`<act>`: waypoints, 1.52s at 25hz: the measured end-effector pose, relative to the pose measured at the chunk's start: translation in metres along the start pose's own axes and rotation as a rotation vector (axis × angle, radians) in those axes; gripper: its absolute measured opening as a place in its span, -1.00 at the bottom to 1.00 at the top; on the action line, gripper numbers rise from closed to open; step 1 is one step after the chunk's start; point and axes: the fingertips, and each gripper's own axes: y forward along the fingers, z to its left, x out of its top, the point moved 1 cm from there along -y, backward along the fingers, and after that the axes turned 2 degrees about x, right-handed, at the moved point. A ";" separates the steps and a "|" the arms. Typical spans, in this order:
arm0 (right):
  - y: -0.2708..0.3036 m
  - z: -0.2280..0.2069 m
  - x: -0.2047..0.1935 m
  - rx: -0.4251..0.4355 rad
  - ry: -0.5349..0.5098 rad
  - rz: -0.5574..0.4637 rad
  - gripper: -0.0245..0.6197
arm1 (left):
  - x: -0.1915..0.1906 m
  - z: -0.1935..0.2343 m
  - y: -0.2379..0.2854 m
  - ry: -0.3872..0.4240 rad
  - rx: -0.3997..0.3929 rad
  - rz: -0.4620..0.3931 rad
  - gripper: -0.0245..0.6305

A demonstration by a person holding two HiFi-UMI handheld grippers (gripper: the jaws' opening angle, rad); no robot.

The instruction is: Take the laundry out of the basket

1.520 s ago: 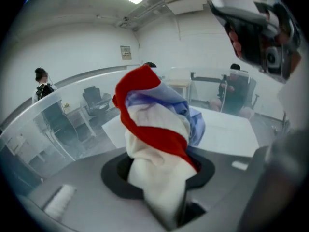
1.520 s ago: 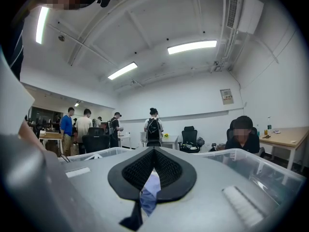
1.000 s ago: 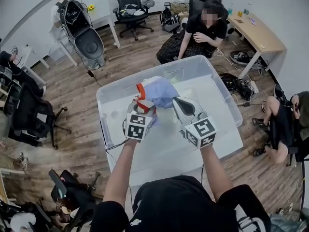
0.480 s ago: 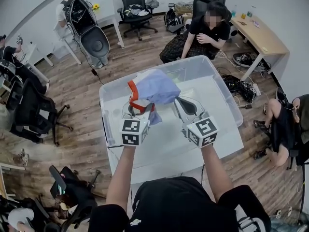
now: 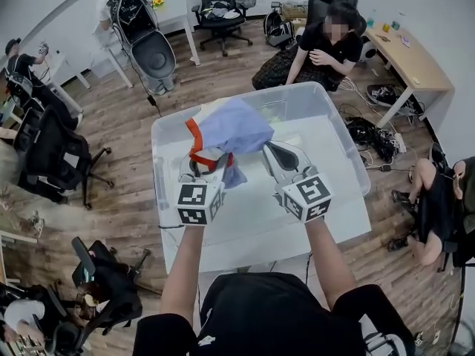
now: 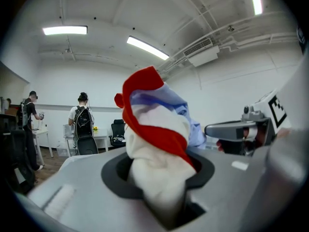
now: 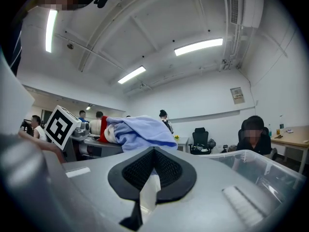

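Observation:
My left gripper [image 5: 205, 170] is shut on a bunched garment [image 5: 227, 127] of light blue and white cloth with a red band. It holds the garment up over the clear plastic basket [image 5: 343, 136]. In the left gripper view the cloth [image 6: 155, 144] fills the gap between the jaws and rises above them. My right gripper [image 5: 279, 159] hovers just right of the garment, over the basket's middle, shut with nothing in it. From the right gripper view the garment [image 7: 140, 129] hangs to the left, beyond the shut jaws. I see no other laundry on the basket's white floor.
A seated person [image 5: 326, 47] is just beyond the basket's far rim. A wooden desk [image 5: 412, 50] stands at the back right and another person [image 5: 438, 199] sits at the right edge. Office chairs [image 5: 52, 154] and cables ring the basket on the wood floor.
The left gripper has lifted the garment higher and drawn it slightly left and toward me. The right gripper has stayed about where it was.

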 end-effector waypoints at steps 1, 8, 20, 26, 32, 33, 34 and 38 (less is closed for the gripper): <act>-0.001 0.001 -0.002 0.006 0.001 0.001 -0.93 | 0.001 -0.001 -0.002 0.000 0.007 -0.004 -0.38; -0.002 -0.001 -0.002 0.030 0.023 -0.008 -0.93 | 0.009 -0.001 -0.009 0.014 0.048 -0.007 -0.37; -0.010 0.025 0.004 0.001 -0.005 -0.027 -0.93 | 0.004 0.006 -0.035 0.029 0.037 -0.027 -0.37; -0.014 0.051 0.012 -0.013 -0.027 -0.031 -0.93 | 0.006 0.010 -0.053 0.035 0.002 -0.042 -0.37; -0.025 0.081 0.023 -0.028 -0.041 -0.044 -0.93 | 0.011 0.010 -0.083 0.040 -0.021 -0.068 -0.37; -0.027 0.086 0.025 -0.030 -0.044 -0.046 -0.93 | 0.011 0.010 -0.089 0.038 -0.023 -0.071 -0.37; -0.030 0.091 0.026 -0.034 -0.047 -0.048 -0.93 | 0.011 0.010 -0.094 0.036 -0.025 -0.072 -0.37; -0.042 0.109 0.030 -0.048 -0.050 -0.054 -0.93 | 0.009 0.010 -0.116 0.033 -0.032 -0.078 -0.37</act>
